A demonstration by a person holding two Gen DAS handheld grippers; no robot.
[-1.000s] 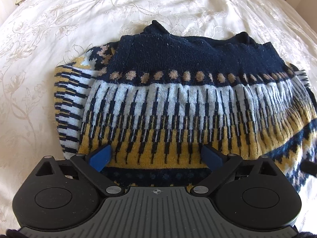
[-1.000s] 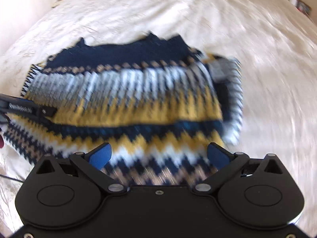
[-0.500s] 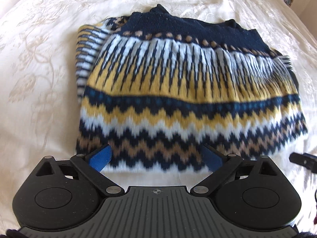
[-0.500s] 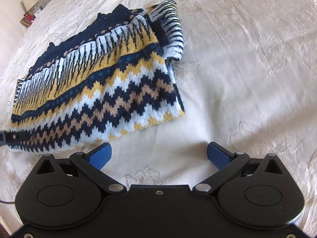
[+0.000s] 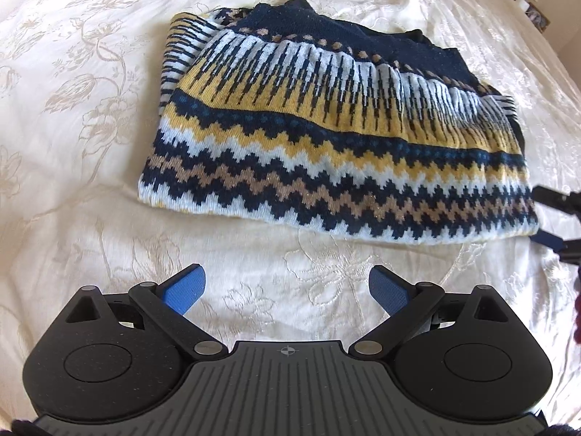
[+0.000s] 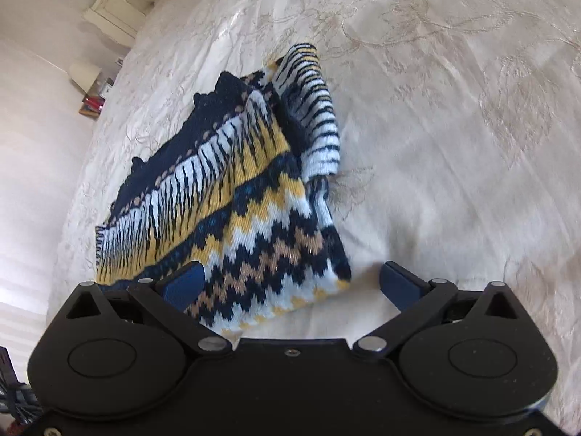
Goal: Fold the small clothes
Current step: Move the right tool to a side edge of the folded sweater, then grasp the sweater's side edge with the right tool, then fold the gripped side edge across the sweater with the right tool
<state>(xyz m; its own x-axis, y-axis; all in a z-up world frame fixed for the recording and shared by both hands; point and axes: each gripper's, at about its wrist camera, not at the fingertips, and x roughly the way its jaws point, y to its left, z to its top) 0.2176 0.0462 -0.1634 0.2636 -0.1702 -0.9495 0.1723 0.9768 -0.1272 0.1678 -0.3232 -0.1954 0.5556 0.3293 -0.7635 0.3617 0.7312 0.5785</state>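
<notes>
A folded knit sweater (image 5: pixel 326 120) in navy, yellow, white and tan zigzag bands lies on the cream bedspread (image 5: pixel 72 145). My left gripper (image 5: pixel 287 290) is open and empty, hovering short of the sweater's near hem. My right gripper (image 6: pixel 290 283) is open at the sweater's right near corner (image 6: pixel 283 254); that corner lies between its blue fingers, not clamped. The right gripper's fingers (image 5: pixel 552 200) show at the right edge of the left wrist view, beside the sweater's corner. A striped sleeve (image 6: pixel 316 109) is folded over the sweater's right side.
The embroidered cream bedspread (image 6: pixel 454 127) stretches all around the sweater. A headboard (image 6: pixel 109 0), a lamp (image 6: pixel 85 72) and books on a bedside shelf (image 6: pixel 92 105) stand beyond the bed's far edge.
My left gripper has drawn back off the sweater onto bare bedspread. My right gripper pulled back, swung round to the right side, then closed in on the sweater's corner. Both stayed open.
</notes>
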